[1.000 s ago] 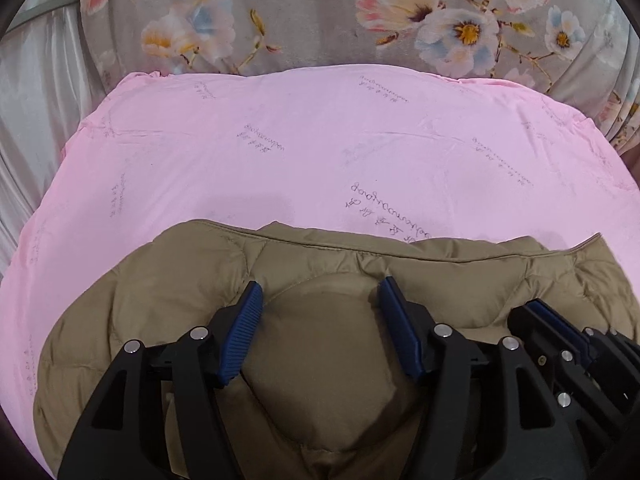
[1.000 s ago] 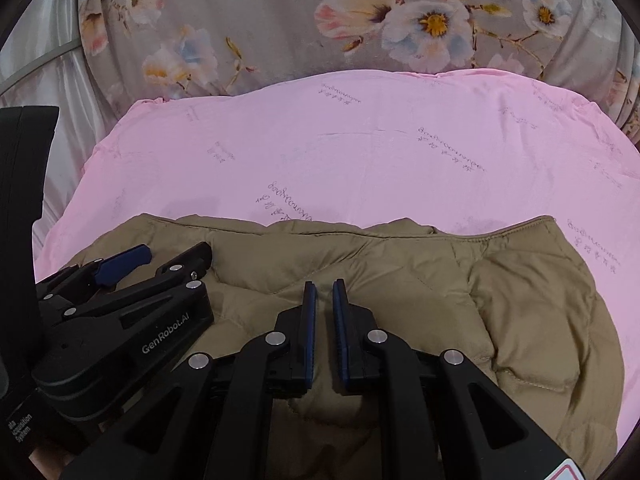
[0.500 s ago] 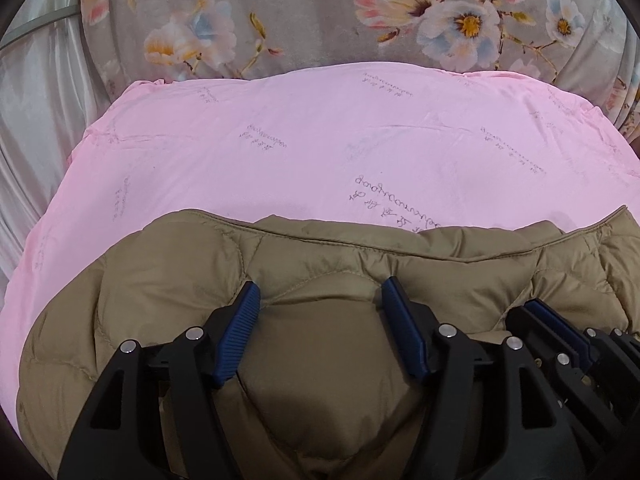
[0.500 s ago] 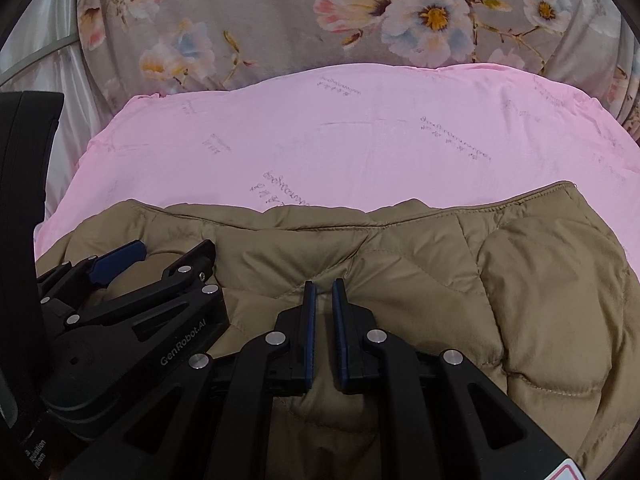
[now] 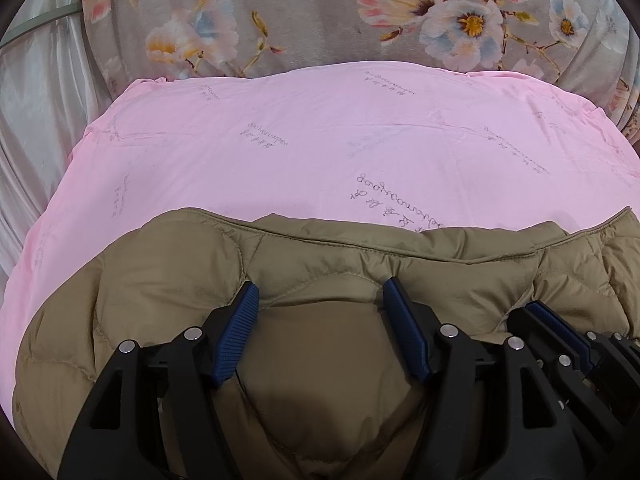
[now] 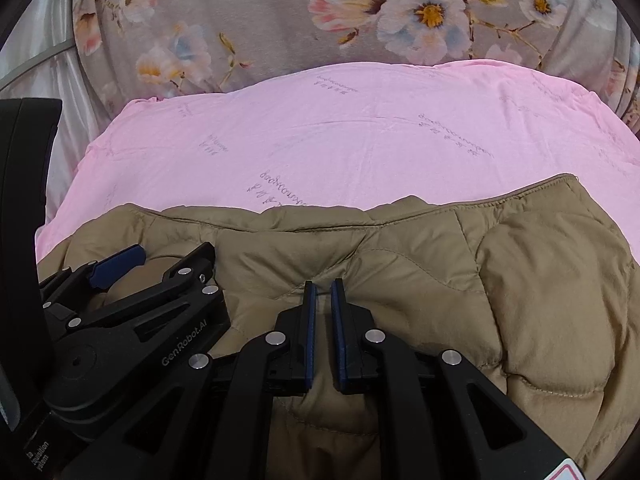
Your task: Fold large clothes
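A tan quilted puffer jacket (image 5: 160,280) lies on a pink sheet (image 5: 320,140), bunched at the near edge. My left gripper (image 5: 318,286) stands wide, its blue pads pressed into a thick puffy fold of the jacket that bulges between them. Just to its right, my right gripper (image 6: 323,284) is nearly closed, pinching a thin ridge of the jacket (image 6: 540,260). The left gripper (image 6: 164,258) shows at the lower left of the right wrist view. The jacket's hemmed edge runs across both views; the part under the grippers is hidden.
The pink sheet (image 6: 360,140), printed with faint script, stretches away beyond the jacket. Behind it lies a grey floral blanket (image 5: 320,20). White satin fabric (image 5: 40,100) hangs at the left.
The jacket has spread wider and its far edge has crept farther over the pink sheet, most on the right side. Both grips stay as they were.
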